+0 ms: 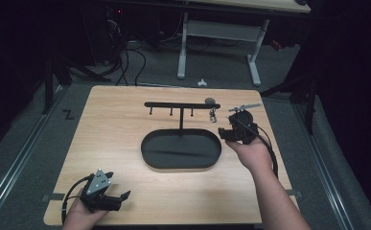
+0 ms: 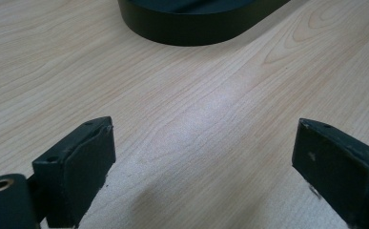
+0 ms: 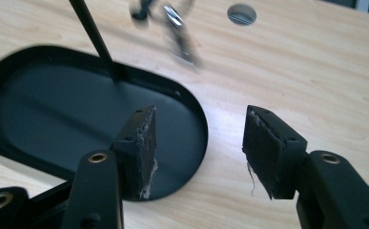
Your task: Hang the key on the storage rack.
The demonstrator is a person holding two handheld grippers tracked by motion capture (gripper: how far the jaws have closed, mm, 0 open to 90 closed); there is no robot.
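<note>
Closest in, the left hand-held gripper sits low at the near left corner of the table, jaws spread wide with bare wood between them in its own view, and nothing in its grasp. It looks parked, well apart from the action.

Over to the right hand-held gripper, raised just past the right end of the oval black tray. Its jaws stand apart too, nothing between the pads, pointing toward the far right end of the stand's crossbar.

And there is the target, a small metal keyring or clip, hanging from the crossbar's right end, just beside the gripper and a little beyond its jaws. In the right gripper view it is smeared by blur, so I cannot tell whether it swings or how it is hooked. The other pegs look bare and the tray looks empty.

My read: this is either early, with the reach nearly made and the grasp to come, or the piece is hung already and the work is almost done.
</note>
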